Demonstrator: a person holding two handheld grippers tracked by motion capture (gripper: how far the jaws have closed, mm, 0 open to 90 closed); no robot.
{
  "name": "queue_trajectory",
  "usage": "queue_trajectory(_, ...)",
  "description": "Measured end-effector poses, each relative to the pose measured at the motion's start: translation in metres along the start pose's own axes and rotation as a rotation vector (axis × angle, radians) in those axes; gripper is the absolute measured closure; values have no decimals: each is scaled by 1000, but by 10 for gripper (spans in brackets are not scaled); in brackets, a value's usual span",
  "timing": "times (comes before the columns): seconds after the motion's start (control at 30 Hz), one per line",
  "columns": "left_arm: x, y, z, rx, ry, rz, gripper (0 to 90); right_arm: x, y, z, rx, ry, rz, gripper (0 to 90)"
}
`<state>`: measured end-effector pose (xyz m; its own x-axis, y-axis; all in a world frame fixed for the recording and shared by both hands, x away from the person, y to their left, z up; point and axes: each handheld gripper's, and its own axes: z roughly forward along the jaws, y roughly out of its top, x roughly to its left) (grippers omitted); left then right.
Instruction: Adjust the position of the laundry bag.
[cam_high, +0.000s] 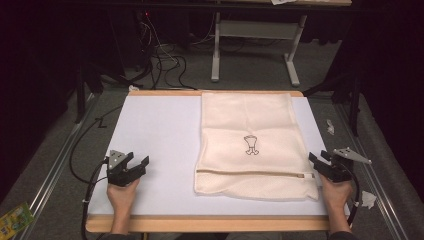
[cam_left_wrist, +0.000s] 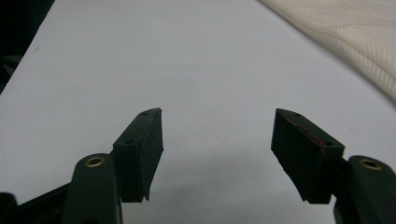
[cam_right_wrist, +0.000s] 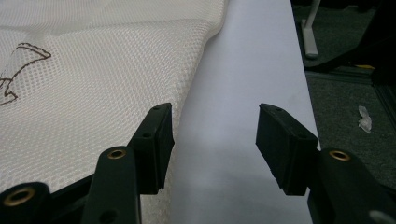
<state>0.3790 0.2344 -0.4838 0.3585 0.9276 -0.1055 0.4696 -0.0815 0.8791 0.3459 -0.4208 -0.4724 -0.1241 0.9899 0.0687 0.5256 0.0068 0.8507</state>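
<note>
left gripper (cam_high: 139, 163): jaws spread, empty, on bare white table (cam_high: 150, 130) | right gripper (cam_high: 318, 159): jaws spread, empty, beside mesh laundry bag (cam_high: 250, 125) edge | bag's contents indiscernible through mesh

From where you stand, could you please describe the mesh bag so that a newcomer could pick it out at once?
On the white table, look at the right half: the mesh bag lies flat there, reaching the far edge. It is cream netting with a small dark drawing at its middle and a zip across its near end.

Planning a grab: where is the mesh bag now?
High view: the mesh bag lies flat on the table's right half, near corner beside the right gripper.
</note>
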Motion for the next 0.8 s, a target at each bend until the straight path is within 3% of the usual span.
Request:
queue_trajectory(0.7, 2, 1, 0, 5, -15, 0, 357, 0, 1, 1, 9, -3, 1, 466)
queue_trajectory(0.8, 0, 1, -2, -14, -15, 14, 382, 1, 0, 0, 6, -6, 5, 482)
